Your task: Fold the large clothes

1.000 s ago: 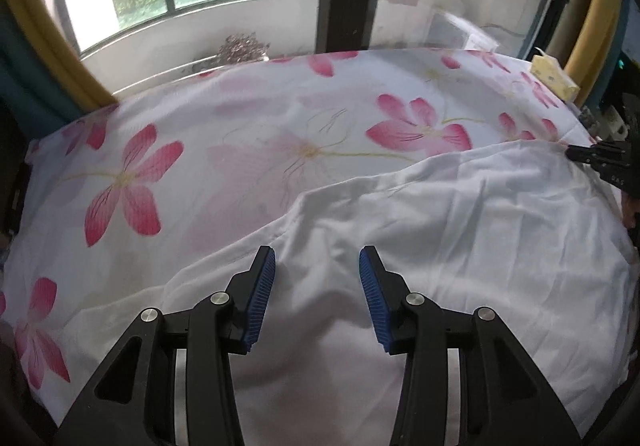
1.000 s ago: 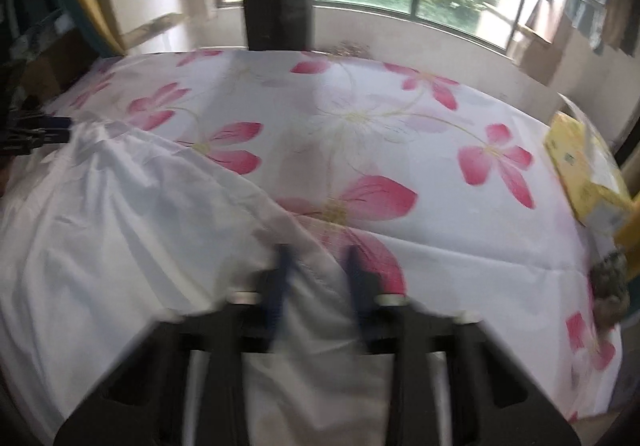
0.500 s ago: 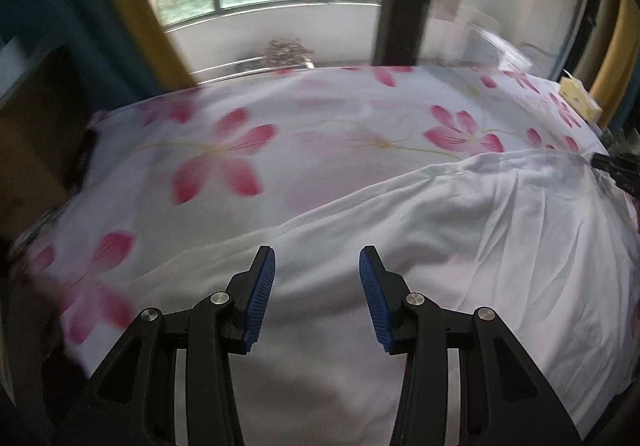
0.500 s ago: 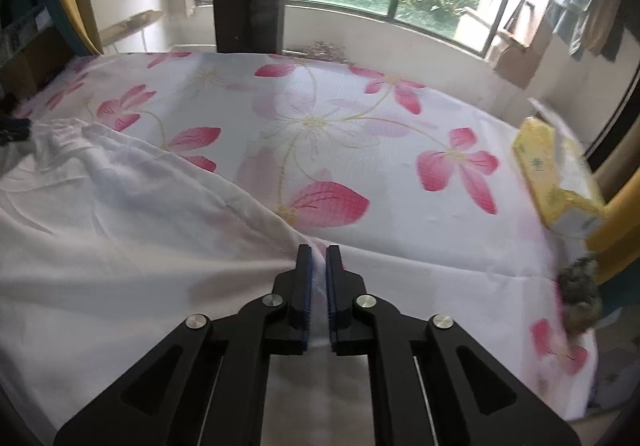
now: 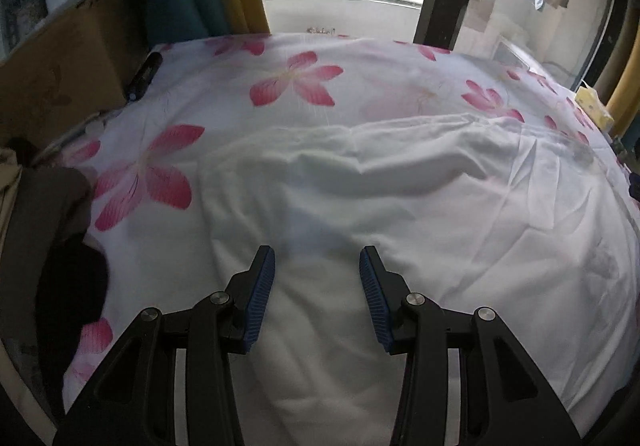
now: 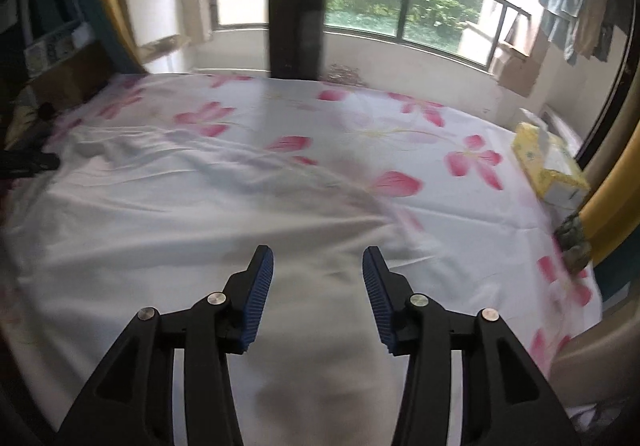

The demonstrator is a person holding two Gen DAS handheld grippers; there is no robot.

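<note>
White garment (image 5: 400,214), spread rumpled over the near half of the bed (image 5: 360,78), directly ahead of and beneath both claws; its far edge forms a raised ridge ahead of the left claw (image 5: 317,286). Left claw: jaws about half open, nothing between the pads, poised above the cloth. Right claw (image 6: 318,286): jaws opening, empty, cloth lying below them and not pinched. Beyond, to the right of the right claw, a yellow tissue box (image 6: 548,170) at the bed's edge; a cardboard box (image 5: 68,74) to the left of the left claw. Step judged in hand: between folds, with both claws free. The next move calls for lowering each claw onto an edge or corner and closing on it.
</note>
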